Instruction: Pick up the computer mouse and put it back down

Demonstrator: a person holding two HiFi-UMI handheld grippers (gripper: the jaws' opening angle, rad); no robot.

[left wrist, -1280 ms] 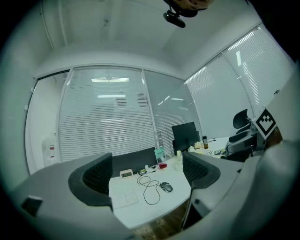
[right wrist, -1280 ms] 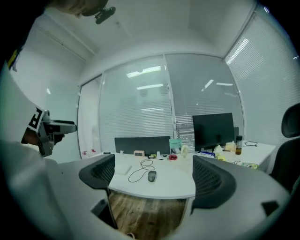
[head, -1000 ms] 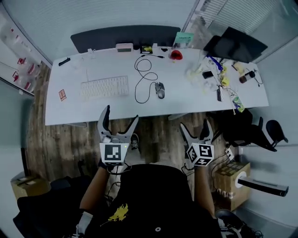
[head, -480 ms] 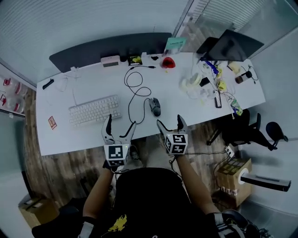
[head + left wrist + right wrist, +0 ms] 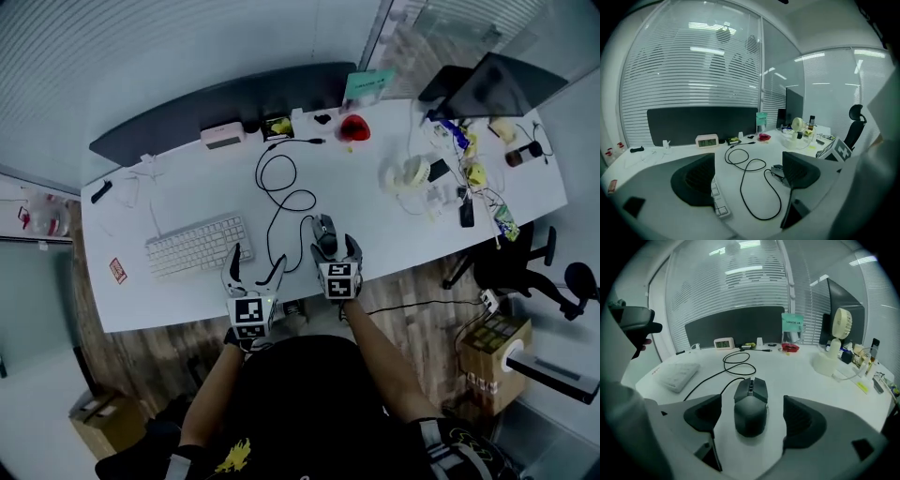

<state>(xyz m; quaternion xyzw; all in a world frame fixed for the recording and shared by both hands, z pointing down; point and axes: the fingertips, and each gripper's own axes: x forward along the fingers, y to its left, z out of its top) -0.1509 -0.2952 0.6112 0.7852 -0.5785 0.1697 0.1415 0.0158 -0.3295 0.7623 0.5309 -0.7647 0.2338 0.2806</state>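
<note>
A dark computer mouse (image 5: 324,232) lies on the white desk (image 5: 384,220) near its front edge, its black cable (image 5: 281,192) looping away toward the back. My right gripper (image 5: 336,247) straddles the mouse. Its jaws have just been closing, and in the right gripper view a gap still shows between each pad and the mouse (image 5: 750,401). My left gripper (image 5: 256,261) hangs open and holds nothing, left of the mouse and just right of the keyboard (image 5: 197,246). In the left gripper view its right jaw hides part of the mouse (image 5: 777,170).
A small clock (image 5: 222,138), a red object (image 5: 353,127) and a dark screen panel (image 5: 216,103) stand along the desk's back. A white fan (image 5: 405,173), clutter and a monitor (image 5: 492,84) fill the right end. An office chair (image 5: 525,272) and cardboard boxes (image 5: 487,352) stand beyond the desk's right end.
Both grippers came forward and down from over the floor to the desk. The right one now has the mouse between its jaws, which stand narrower than before.
</note>
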